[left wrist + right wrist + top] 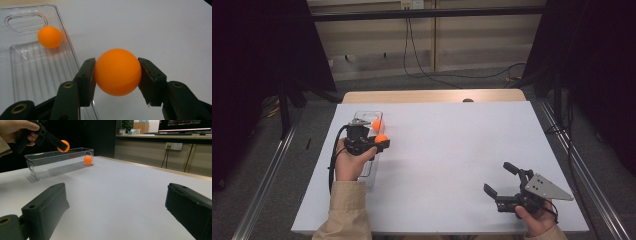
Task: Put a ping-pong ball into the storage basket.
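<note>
left gripper view has the left gripper (117, 75) pinching an orange ball (117, 72) between its pads, just outside the long right-hand wall of the clear tray (30, 72). a second ball (49, 36) lies inside, at the handle end. so the tray lies to the gripper's left, its long axis running away from the person. right gripper (502, 184) rests with jaws spread, well apart across the table (452, 145), so the left hand is far nearer.
</note>
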Available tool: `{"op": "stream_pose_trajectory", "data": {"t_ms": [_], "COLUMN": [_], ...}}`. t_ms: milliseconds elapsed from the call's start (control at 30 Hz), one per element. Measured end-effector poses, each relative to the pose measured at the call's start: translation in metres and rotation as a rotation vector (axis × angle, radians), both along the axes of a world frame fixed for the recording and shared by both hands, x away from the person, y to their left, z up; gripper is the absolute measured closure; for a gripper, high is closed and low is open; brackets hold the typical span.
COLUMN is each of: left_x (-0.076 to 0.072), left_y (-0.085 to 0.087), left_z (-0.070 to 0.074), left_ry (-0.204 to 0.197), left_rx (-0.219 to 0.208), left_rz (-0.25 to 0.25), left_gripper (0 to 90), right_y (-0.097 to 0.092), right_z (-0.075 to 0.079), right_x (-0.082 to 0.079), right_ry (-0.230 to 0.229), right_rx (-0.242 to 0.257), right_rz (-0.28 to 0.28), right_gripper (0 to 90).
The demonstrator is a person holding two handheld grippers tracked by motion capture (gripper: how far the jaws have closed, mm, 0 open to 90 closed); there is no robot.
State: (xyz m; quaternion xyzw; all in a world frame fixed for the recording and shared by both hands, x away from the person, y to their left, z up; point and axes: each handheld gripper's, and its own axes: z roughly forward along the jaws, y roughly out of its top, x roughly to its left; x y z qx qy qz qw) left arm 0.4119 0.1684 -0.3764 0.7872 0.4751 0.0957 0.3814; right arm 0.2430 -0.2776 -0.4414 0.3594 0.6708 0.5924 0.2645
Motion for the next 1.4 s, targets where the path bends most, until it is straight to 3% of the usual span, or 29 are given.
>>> {"op": "stream_pose_trajectory", "data": {"t_ms": [1400], "left_x": [-0.001], "left_y": [0.017], "left_z": [0.004], "left_ry": [-0.015], "left_rx": [-0.005], "left_rz": [0.041], "left_gripper": [50.8], "right_y": [0.000], "right_z": [0.000], "right_x": [0.000], "right_ry": [0.000], "right_rx": [0.001], "right_rz": [0.003], "right_gripper": [3.0]}}
